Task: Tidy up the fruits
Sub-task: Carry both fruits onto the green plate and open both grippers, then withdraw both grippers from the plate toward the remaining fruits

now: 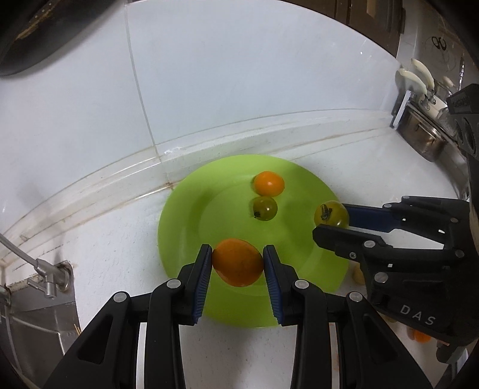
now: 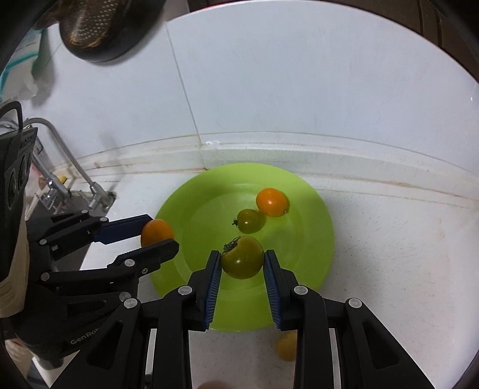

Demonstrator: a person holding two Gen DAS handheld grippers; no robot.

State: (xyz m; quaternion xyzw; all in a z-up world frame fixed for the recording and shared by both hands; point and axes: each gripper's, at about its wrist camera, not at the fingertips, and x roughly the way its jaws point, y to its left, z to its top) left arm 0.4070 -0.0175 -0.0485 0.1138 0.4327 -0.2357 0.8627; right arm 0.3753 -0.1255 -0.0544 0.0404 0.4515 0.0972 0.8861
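A lime green plate [image 1: 191, 215] [image 2: 311, 221] lies on the white counter near the wall. On it rest a small orange tomato [image 1: 268, 183] [image 2: 271, 201] and a small green tomato [image 1: 264, 208] [image 2: 249, 220], side by side. My left gripper [image 1: 238, 261] [image 2: 157, 232] is shut on a larger orange tomato [image 1: 238, 262] [image 2: 155, 231] above the plate's near left rim. My right gripper [image 2: 242, 261] [image 1: 332, 218] is shut on a green tomato [image 2: 242, 261] [image 1: 330, 214] with a dried stem, held over the plate's near side.
A steel sink and faucet [image 2: 60, 185] [image 1: 45, 278] sit to the left. A steel pot [image 1: 425, 134] and white-handled utensils stand at the far right. Loose yellow and orange fruits [image 2: 286, 345] [image 1: 420, 336] lie on the counter in front of the plate. A dark colander [image 2: 101, 27] hangs on the wall.
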